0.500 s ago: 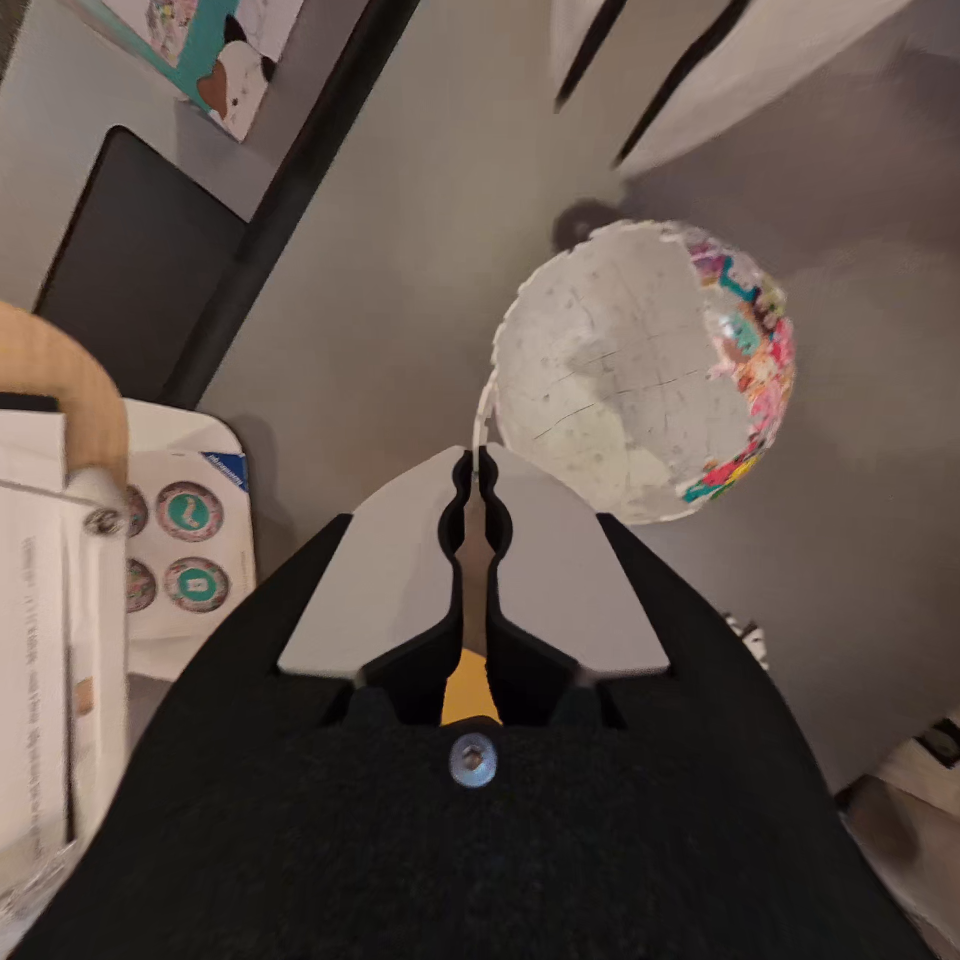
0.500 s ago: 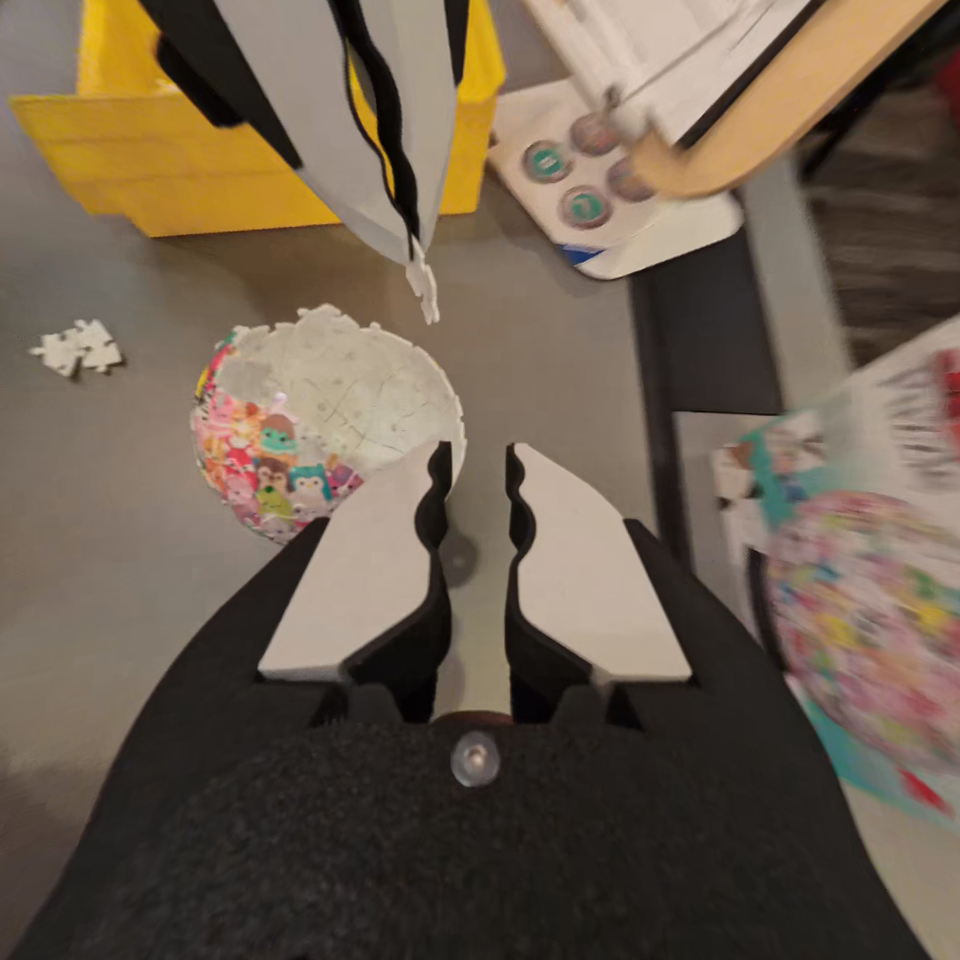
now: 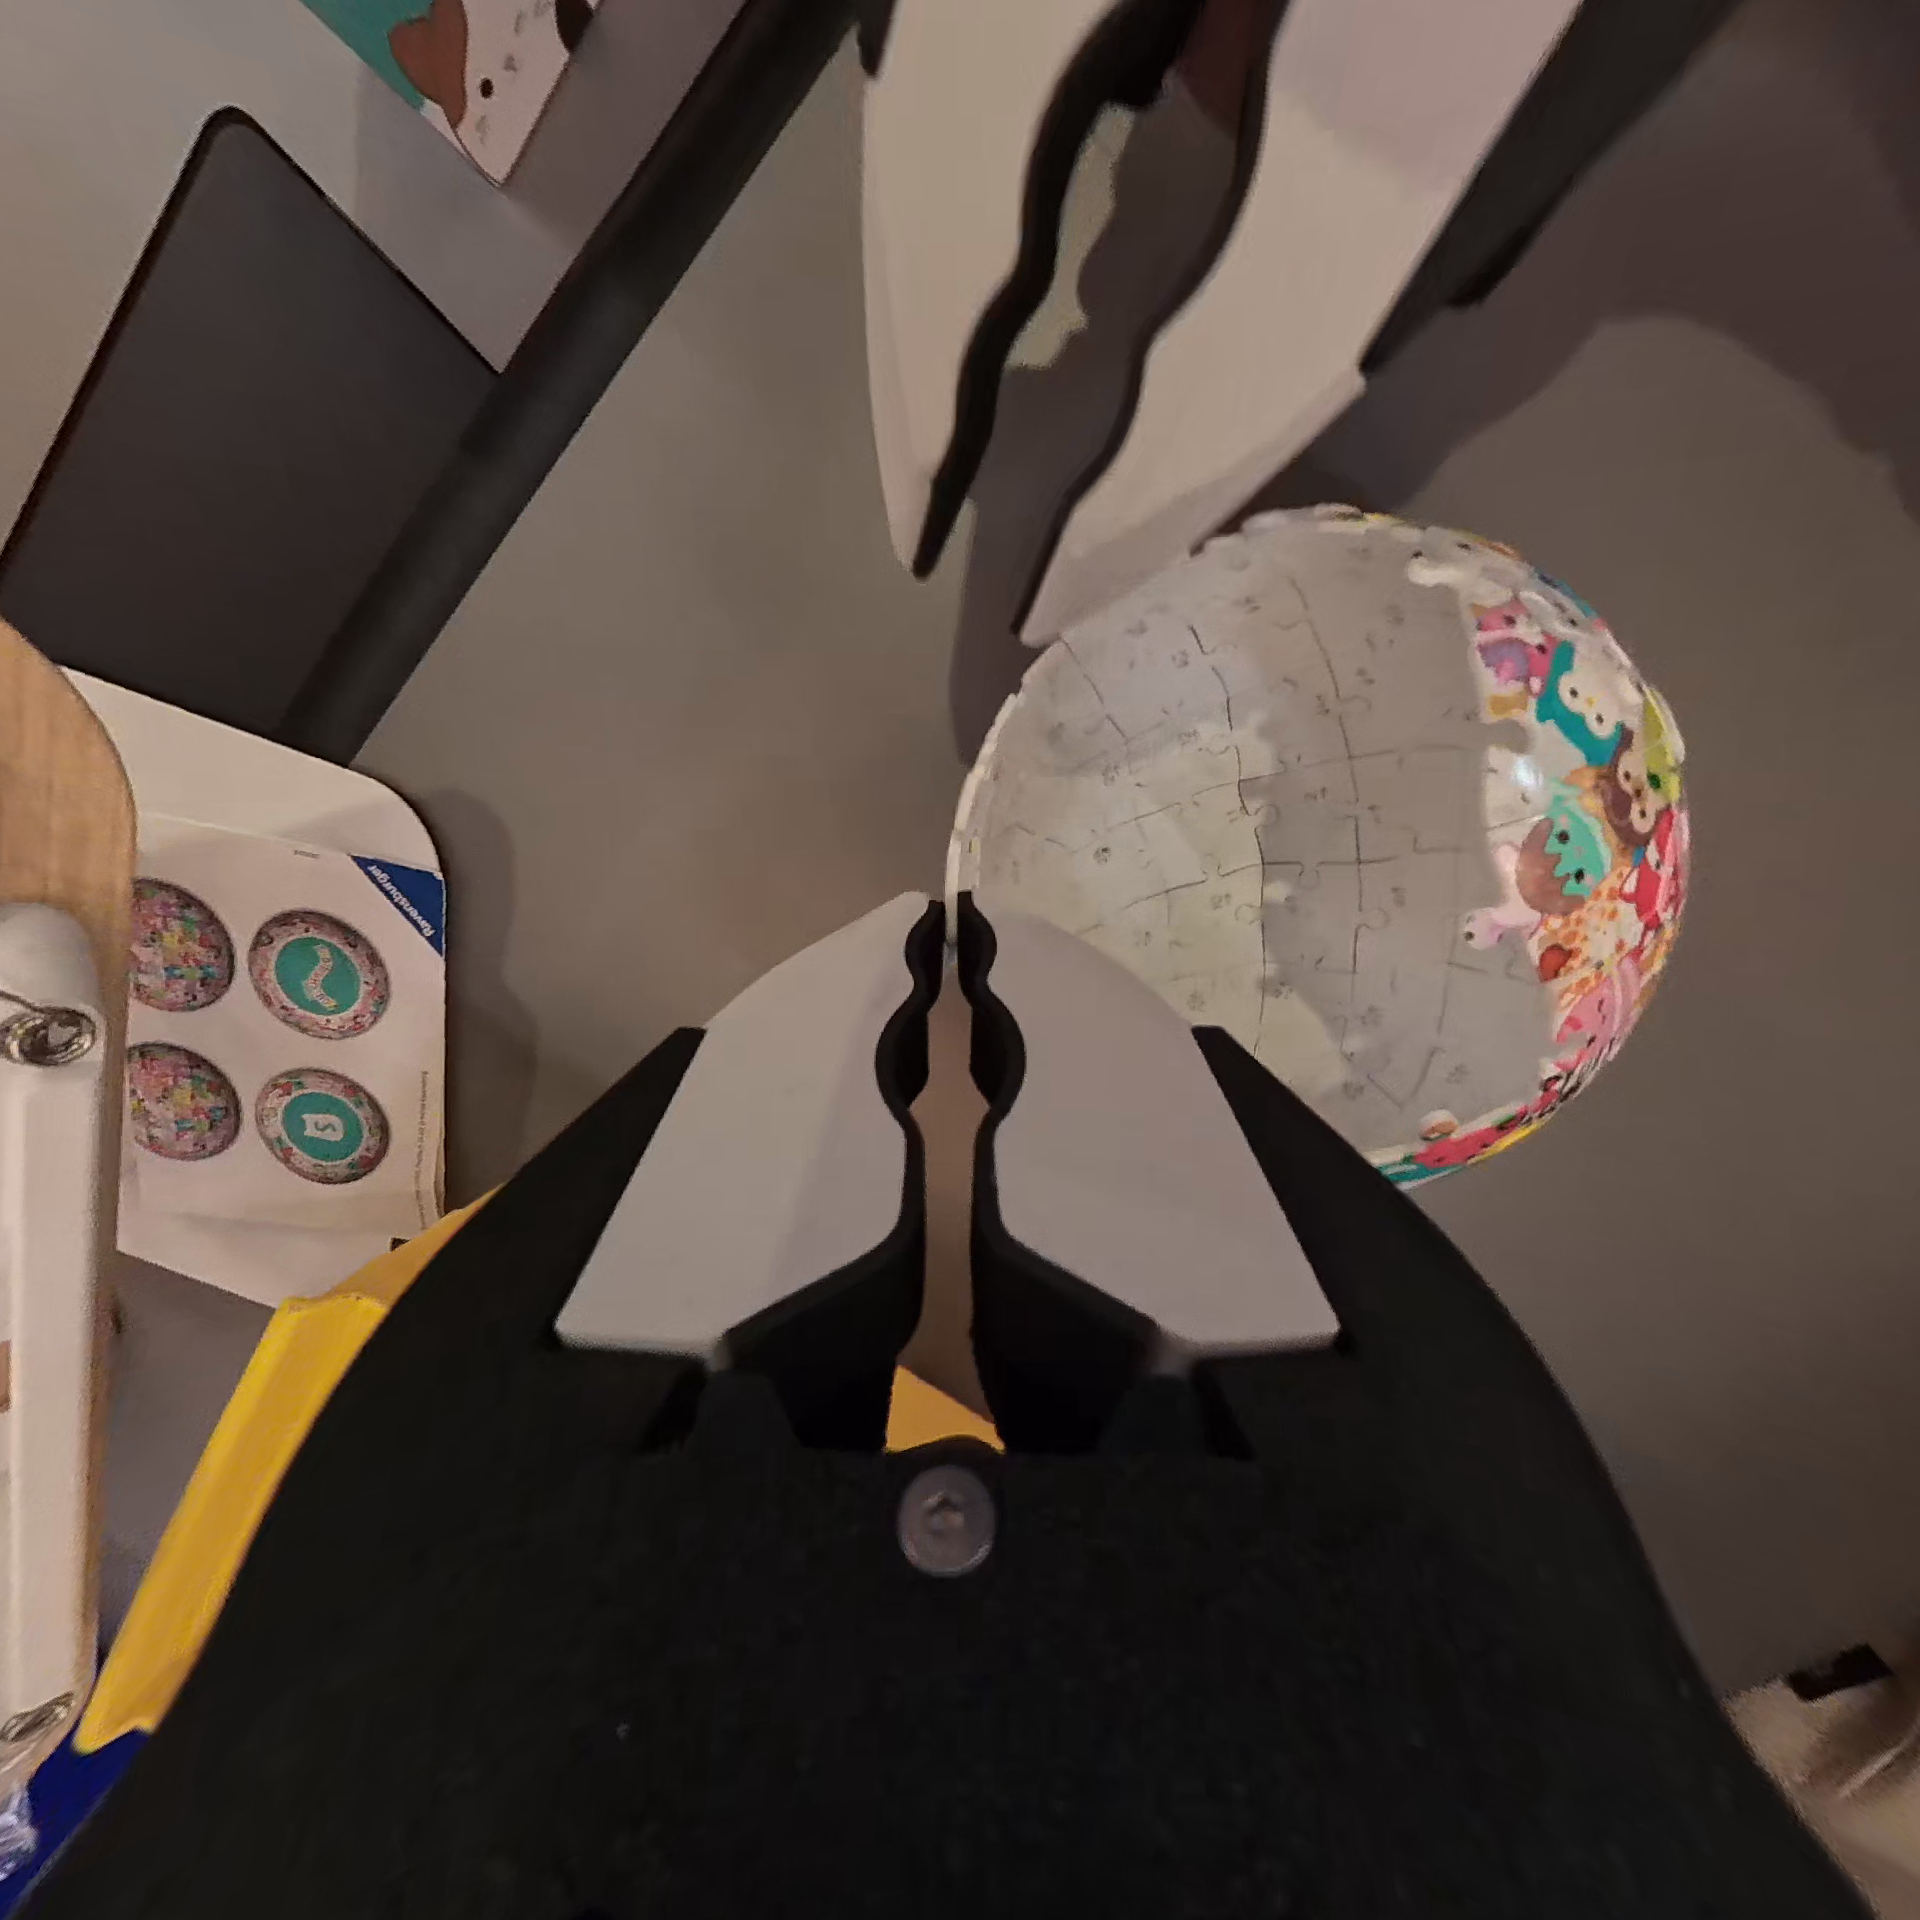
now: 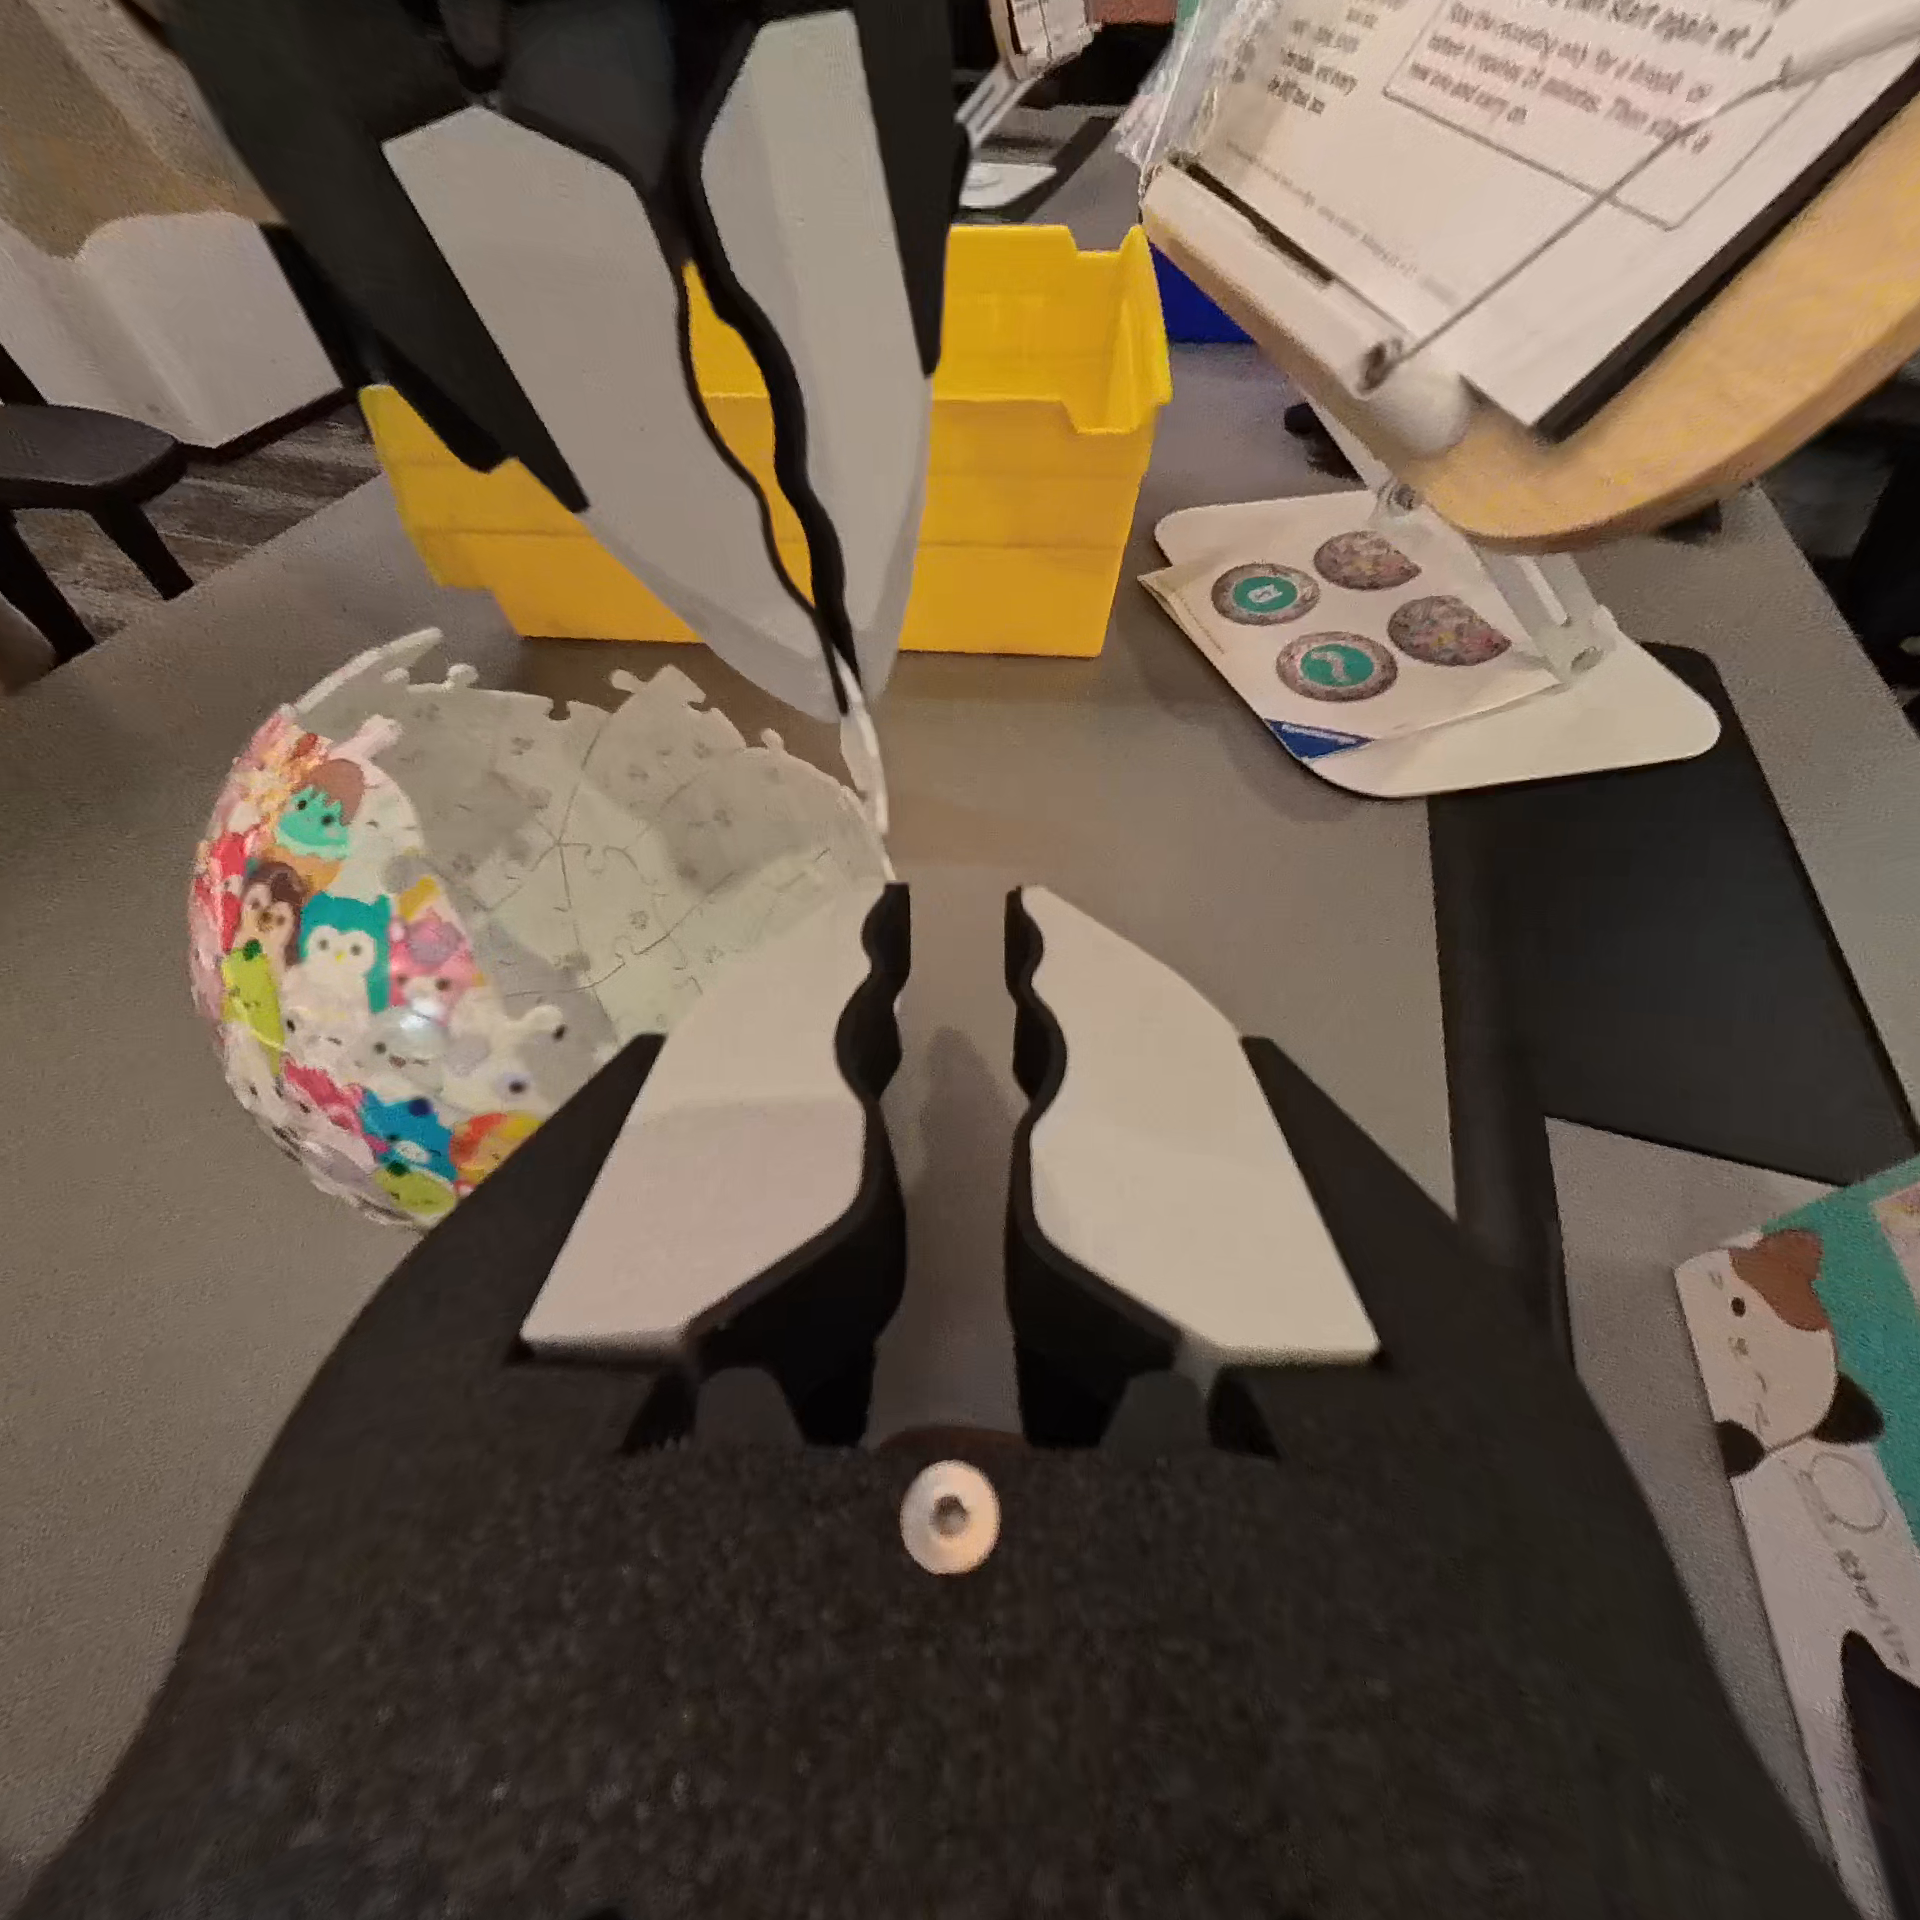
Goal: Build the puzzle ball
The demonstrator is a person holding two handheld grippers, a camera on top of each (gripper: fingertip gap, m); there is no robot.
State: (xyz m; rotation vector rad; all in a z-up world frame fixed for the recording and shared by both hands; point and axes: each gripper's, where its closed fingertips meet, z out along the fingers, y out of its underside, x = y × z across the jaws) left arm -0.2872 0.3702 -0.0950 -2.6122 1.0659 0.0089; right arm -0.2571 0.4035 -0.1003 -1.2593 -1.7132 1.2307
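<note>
A half-built puzzle ball lies on the grey table, its white hollow inside facing me and colourful cartoon animals on its outside; it also shows in the right wrist view. My left gripper is shut on a thin white puzzle piece and holds it at the ball's open rim. In the right wrist view the left gripper comes down from the top. My right gripper is open and empty, close to the rim and just below the piece; it shows blurred at the top of the left wrist view.
A yellow bin stands behind the ball. A white instruction sheet with round pictures lies under a wooden document stand. A black mat and the puzzle box are at the right.
Both grippers have moved closer to the ball's rim and to each other. The held piece now sits lower, at the rim. The right gripper fills the top of the left wrist view.
</note>
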